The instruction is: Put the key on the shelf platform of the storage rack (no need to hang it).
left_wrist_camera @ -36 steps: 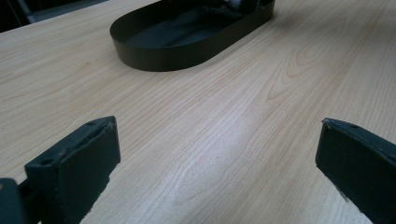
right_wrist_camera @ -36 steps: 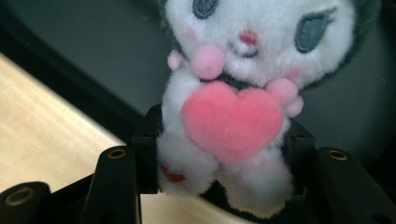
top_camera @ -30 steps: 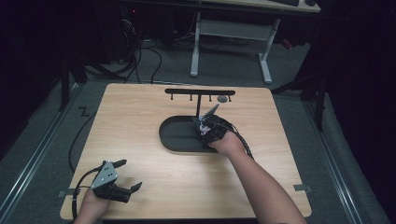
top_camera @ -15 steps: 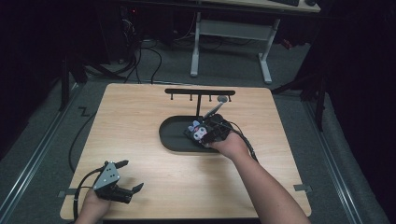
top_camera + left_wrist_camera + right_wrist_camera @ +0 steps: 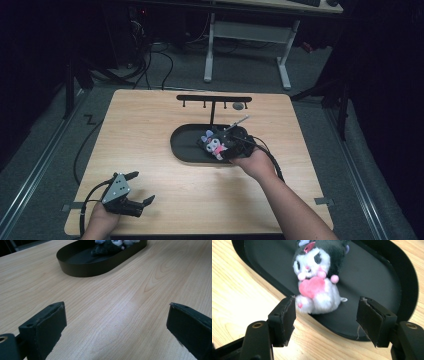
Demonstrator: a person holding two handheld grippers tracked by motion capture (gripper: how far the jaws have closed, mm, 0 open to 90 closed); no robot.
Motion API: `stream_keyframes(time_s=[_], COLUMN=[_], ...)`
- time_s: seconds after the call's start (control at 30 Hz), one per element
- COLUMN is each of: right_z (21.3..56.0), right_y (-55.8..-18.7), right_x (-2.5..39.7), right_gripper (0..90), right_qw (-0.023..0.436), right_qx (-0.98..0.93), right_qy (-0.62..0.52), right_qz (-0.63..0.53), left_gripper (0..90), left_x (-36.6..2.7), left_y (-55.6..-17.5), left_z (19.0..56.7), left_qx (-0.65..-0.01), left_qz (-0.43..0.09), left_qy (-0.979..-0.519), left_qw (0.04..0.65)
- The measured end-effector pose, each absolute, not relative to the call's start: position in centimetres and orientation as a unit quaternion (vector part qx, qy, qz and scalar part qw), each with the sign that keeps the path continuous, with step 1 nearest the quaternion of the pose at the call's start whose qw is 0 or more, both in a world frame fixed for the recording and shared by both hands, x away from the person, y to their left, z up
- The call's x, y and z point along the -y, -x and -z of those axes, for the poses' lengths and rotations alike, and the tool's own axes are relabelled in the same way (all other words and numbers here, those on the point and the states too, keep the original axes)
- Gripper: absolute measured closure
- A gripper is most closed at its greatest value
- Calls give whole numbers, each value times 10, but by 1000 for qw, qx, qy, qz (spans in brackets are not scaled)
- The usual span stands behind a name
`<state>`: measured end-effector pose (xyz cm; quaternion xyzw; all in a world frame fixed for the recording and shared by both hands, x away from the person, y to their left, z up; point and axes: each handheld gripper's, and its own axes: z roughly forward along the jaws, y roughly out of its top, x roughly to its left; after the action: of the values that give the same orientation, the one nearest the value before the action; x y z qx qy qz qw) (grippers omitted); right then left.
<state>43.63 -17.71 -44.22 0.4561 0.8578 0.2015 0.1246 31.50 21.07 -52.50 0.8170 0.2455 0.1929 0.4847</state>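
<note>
A small plush toy (image 5: 212, 143) with a black hood, a white face and a pink heart lies in the black oval tray (image 5: 182, 145) at mid-table. In the right gripper view the plush toy (image 5: 319, 282) rests against the near rim of the tray (image 5: 374, 272). My right gripper (image 5: 328, 315) is open, with its jaws on either side of the toy's lower end and not pressing it. From above, the right gripper (image 5: 223, 146) sits at the tray's right end. My left gripper (image 5: 143, 188) is open and low over bare wood at the front left, with nothing between its pads (image 5: 45, 325).
A black T-shaped rack (image 5: 215, 99) with hooks stands behind the tray, with a small grey round piece (image 5: 239, 106) under its right end. A thin rod (image 5: 239, 121) slants up by the right gripper. The left gripper view shows the tray (image 5: 82, 267) ahead across the wood.
My right gripper has drawn back a little toward the tray's near rim, and the plush toy now shows plainly in front of it. The left gripper has shifted only slightly.
</note>
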Motion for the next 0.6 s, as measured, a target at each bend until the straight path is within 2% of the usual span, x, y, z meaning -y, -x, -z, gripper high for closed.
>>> stream_keyframes(time_s=[0.2,0.4,0.6], right_z=[444,448,458], right_y=[-420,-396,-370], right_x=[195,217,238], right_gripper=[317,311,251], right_qw=[135,169,179], right_qx=[-838,-821,-795], right_qy=[-464,-454,-461], right_qz=[-252,-300,-351], left_gripper=[45,57,57], left_x=[-210,-210,-210], left_y=[-316,-315,-316], left_z=[525,526,525], left_qx=[-245,-250,-256], left_qz=[-197,-203,-194], left_qy=[-816,-813,-809], left_qw=[484,485,492])
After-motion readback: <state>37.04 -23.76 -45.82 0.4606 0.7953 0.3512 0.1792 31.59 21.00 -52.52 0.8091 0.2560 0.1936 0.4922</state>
